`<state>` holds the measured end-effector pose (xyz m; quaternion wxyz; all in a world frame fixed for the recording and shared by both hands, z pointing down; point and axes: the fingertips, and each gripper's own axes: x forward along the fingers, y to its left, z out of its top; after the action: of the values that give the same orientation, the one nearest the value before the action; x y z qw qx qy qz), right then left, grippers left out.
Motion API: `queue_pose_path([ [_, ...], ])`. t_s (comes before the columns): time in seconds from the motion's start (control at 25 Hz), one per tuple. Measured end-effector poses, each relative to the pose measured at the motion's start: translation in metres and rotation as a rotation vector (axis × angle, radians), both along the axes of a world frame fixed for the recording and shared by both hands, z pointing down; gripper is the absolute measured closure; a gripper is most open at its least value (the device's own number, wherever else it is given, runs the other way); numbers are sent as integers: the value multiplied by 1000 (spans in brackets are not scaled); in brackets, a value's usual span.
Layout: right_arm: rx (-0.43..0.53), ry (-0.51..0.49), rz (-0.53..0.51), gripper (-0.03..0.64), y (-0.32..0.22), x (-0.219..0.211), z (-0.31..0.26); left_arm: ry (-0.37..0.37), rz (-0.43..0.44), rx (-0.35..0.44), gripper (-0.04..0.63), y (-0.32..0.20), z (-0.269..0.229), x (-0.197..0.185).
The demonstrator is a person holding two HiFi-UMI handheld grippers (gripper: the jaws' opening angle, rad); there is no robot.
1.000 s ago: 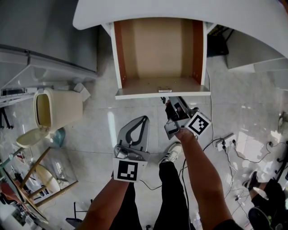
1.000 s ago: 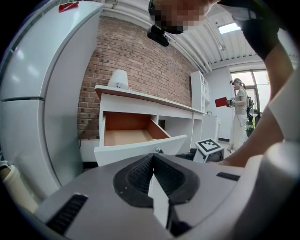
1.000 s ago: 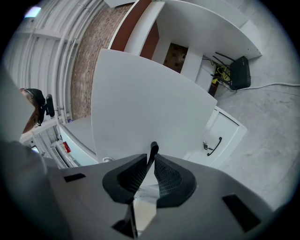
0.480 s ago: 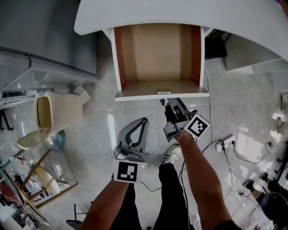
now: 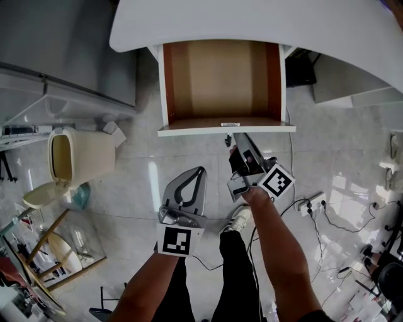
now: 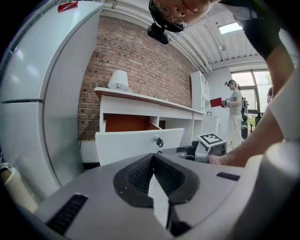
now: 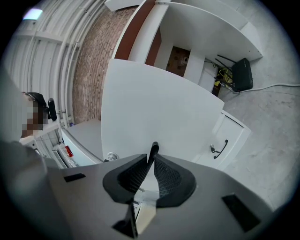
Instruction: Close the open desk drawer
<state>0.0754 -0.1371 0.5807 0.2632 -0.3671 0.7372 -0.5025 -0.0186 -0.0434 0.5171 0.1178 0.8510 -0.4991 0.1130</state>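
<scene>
Two grippers: right gripper [image 5: 233, 142] pinches one small black tab [image 7: 153, 150] on one open drawer [image 5: 189, 131] directly ahead; left gripper [image 5: 201, 171] closed, empty.

Office: white desk [image 5: 252, 19], floor cables [image 5: 322, 221]

The pale tiled floor [image 5: 135, 182] carries a cream bin [image 5: 85, 154] at the left (its lid hangs open), a white power strip [image 5: 313, 202] off to the right and the person's shoe [image 5: 239, 217] between them. On the white worktop [image 6: 140, 96] stands a white lamp [image 6: 118, 79].
</scene>
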Motion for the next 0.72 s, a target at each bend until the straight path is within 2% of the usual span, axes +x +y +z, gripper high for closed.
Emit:
queue_pose_path([
  [0.72, -7, 9, 33, 555, -9, 1, -28, 31, -24, 41, 589, -21, -28, -8],
])
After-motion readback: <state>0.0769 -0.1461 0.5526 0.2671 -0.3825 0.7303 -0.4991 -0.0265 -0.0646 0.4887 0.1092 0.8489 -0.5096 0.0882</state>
